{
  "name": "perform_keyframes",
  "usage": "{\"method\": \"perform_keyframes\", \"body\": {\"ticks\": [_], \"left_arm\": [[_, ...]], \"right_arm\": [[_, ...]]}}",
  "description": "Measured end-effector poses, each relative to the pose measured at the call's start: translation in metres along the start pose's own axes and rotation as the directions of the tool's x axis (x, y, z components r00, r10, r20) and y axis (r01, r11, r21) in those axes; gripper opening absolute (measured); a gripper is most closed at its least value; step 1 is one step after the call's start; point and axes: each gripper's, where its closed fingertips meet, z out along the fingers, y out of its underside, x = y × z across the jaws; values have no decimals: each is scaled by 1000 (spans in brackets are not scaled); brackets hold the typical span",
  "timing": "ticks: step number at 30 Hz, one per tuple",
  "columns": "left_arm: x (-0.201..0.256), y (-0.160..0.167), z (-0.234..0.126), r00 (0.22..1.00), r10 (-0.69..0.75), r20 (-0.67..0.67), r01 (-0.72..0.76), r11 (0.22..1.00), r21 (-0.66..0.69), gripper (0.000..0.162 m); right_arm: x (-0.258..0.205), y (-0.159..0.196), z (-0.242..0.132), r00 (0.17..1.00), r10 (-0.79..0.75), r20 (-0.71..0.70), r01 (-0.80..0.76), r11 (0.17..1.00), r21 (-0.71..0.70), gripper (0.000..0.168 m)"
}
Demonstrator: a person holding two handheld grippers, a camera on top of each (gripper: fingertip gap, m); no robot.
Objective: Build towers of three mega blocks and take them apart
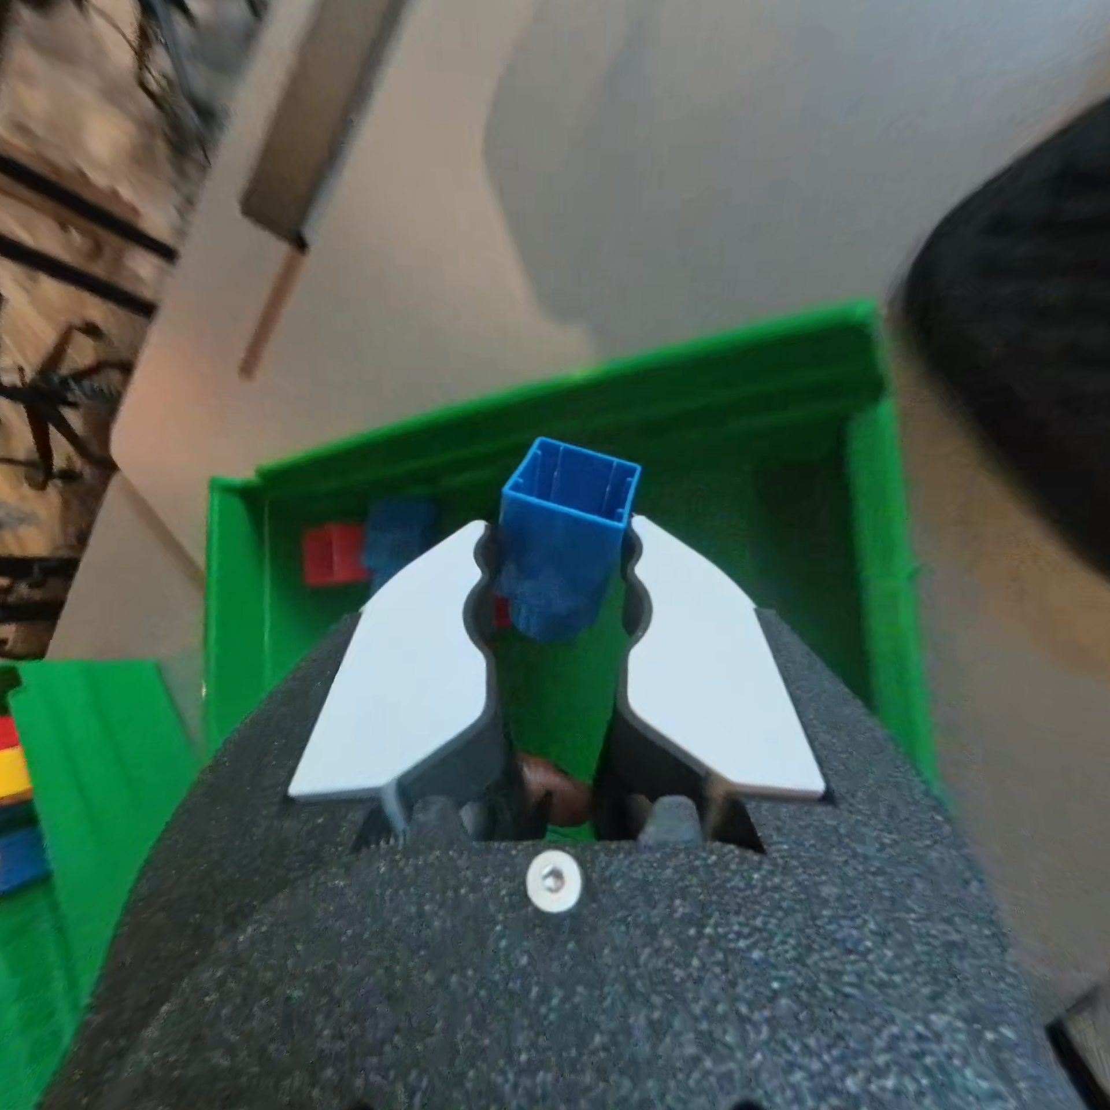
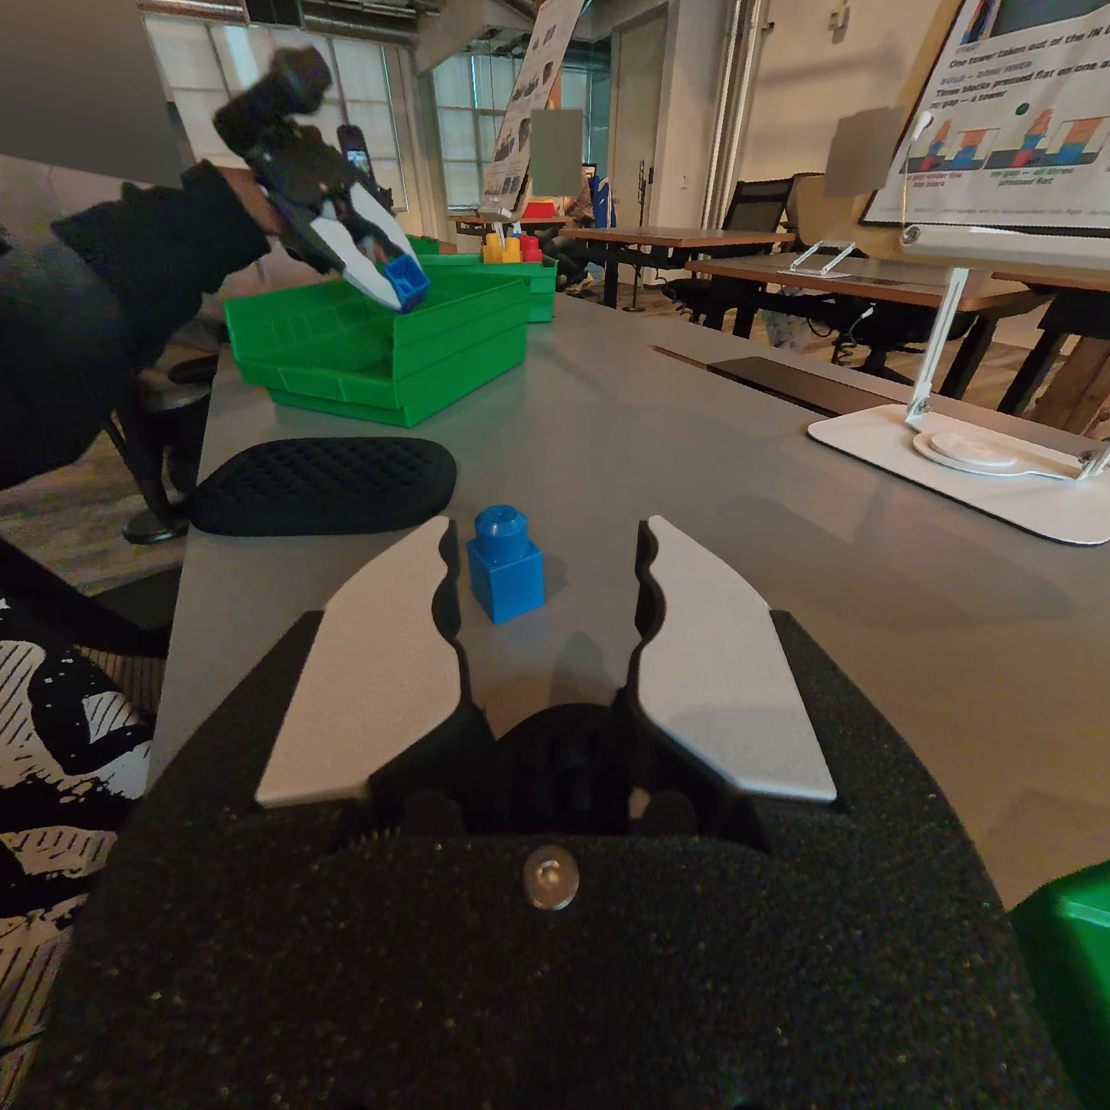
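Observation:
My left gripper (image 1: 558,540) is shut on a blue mega block (image 1: 561,540), hollow underside facing outward, held above a green bin (image 1: 865,540). A red block (image 1: 333,555) and another blue block (image 1: 399,537) lie in that bin's far left corner. In the right wrist view the left gripper (image 2: 402,288) holds its blue block (image 2: 407,281) over the green bin (image 2: 456,336). My right gripper (image 2: 543,552) is open and empty, low over the grey table (image 2: 661,480). A single blue block (image 2: 506,567) stands upright on the table between its fingertips, nearer the left finger, touching neither.
A black mesh pad (image 2: 324,492) lies on the table left of the standing block. A white stand (image 2: 973,462) holding an instruction sheet is at the right. More green bins with yellow and red blocks (image 2: 510,249) sit farther back. Another green bin (image 1: 90,781) with coloured blocks is at left. Spacing between my two grippers at the tips: around 45 cm.

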Motion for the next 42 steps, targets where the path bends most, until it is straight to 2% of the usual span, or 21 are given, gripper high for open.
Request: {"method": "perform_keyframes", "body": {"ticks": [4,7,12,16,20,24,28,31,34,37,42], "left_arm": [[25,-52,-14,995,-84,52,69,966,249,40],[42,-89,-26,983,-176,54,137,897,421,39],[71,-143,-44,958,-281,-59,247,704,666,39],[92,-177,-55,930,-308,-200,340,516,786,39],[111,-203,-55,906,-270,-327,415,406,814,39],[132,-226,-52,876,-201,-438,482,340,808,39],[157,-250,-43,852,-128,-507,520,322,791,39],[169,-267,-51,816,-84,-572,574,238,783,39],[179,-279,-60,750,-27,-660,656,156,739,38],[186,-286,-61,704,10,-710,704,126,699,39],[194,-291,-59,650,47,-759,751,113,650,38]], "right_arm": [[-2,4,3,1000,-17,3,17,999,-34,56],[-4,7,5,1000,-28,7,29,998,-57,56],[-6,11,7,999,-47,13,48,995,-84,56],[-5,12,8,999,-43,13,44,994,-101,56],[-6,15,11,999,-43,18,45,990,-132,57],[-14,5,20,997,-53,53,60,988,-139,58],[-38,-22,38,987,-69,145,86,990,-113,60],[-60,-43,54,975,-69,213,87,994,-73,60],[-77,-66,66,965,-37,261,29,999,36,57],[-83,-78,74,955,-6,298,-28,994,109,55],[-87,-79,81,950,-32,310,-19,987,162,46]]}}
